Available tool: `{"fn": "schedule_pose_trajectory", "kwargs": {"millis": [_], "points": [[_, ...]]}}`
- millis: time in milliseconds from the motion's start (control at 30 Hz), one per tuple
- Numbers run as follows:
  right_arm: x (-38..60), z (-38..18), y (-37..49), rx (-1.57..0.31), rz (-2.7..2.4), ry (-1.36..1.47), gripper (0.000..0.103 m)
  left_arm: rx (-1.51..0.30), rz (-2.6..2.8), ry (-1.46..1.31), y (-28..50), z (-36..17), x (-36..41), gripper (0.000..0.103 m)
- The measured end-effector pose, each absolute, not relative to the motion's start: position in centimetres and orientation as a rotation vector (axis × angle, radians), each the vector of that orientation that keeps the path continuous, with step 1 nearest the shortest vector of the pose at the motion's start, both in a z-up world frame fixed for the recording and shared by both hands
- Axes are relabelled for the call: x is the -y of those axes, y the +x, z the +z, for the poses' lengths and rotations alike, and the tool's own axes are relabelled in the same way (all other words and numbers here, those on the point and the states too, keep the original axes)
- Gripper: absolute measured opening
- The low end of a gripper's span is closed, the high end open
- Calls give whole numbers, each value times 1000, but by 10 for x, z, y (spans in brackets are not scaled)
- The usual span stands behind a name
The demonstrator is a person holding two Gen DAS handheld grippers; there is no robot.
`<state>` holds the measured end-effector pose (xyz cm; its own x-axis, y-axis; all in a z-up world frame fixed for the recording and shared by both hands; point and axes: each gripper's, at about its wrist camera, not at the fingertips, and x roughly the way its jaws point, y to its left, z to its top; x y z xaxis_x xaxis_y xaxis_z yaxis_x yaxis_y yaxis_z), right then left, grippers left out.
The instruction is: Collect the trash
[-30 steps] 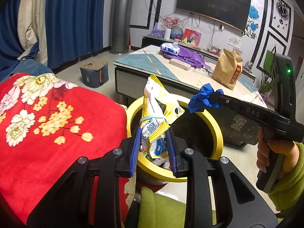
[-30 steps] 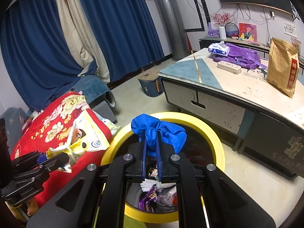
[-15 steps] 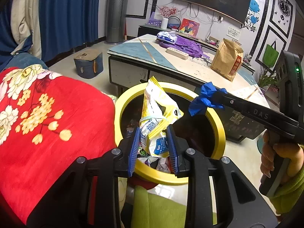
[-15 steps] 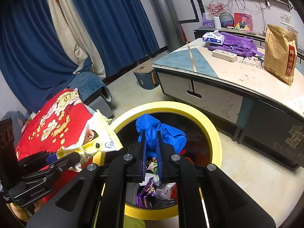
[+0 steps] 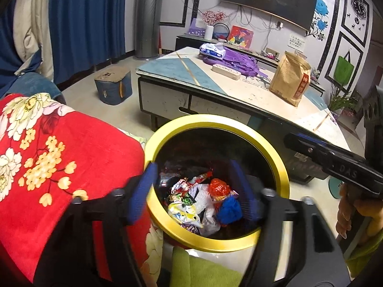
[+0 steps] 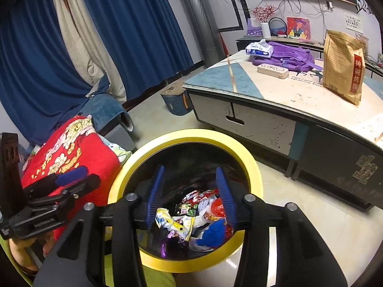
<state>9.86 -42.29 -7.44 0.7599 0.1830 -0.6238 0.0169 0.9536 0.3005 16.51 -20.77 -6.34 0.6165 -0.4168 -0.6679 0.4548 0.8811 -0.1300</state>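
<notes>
Your left gripper (image 5: 196, 189) – jaws just opened, empty | your right gripper (image 6: 190, 193) – just released too | yellow snack bag (image 5: 183, 214) and blue glove (image 5: 229, 209) lie inside the yellow-rimmed bin (image 5: 275, 160)

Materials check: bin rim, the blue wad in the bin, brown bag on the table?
Bin rim: looks like glossy yellow plastic or painted metal, smooth with a soft sheen; can't tell which.
Blue wad: thin crumpled film or a disposable glove, limp folds, matte.
Brown bag: kraft paper, matte tan, creased, red printed label.
</notes>
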Motion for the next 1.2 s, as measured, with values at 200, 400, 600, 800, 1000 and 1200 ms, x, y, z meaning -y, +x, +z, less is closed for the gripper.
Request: {"fn": "schedule_pose_trajectory", "kwargs": {"millis": [200,400,600,800,1000,1200], "points": [[419,-63,83,-658,72,248,77,-743,-482,17,161,-53,192,92],[407,-50,71,-623,79,208,93,-708,-442,-7,153,-40,172,92],[390,-39,62,-605,87,170,96,-670,-392,-25,137,-27,147,92],[368,-31,54,-596,103,138,96,-659,-361,-40,123,-19,125,92],[345,-23,47,-581,136,105,96,-644,-331,-40,106,-16,107,92],[325,-14,35,-536,172,90,97,-614,-289,-39,87,-13,89,92]]}}
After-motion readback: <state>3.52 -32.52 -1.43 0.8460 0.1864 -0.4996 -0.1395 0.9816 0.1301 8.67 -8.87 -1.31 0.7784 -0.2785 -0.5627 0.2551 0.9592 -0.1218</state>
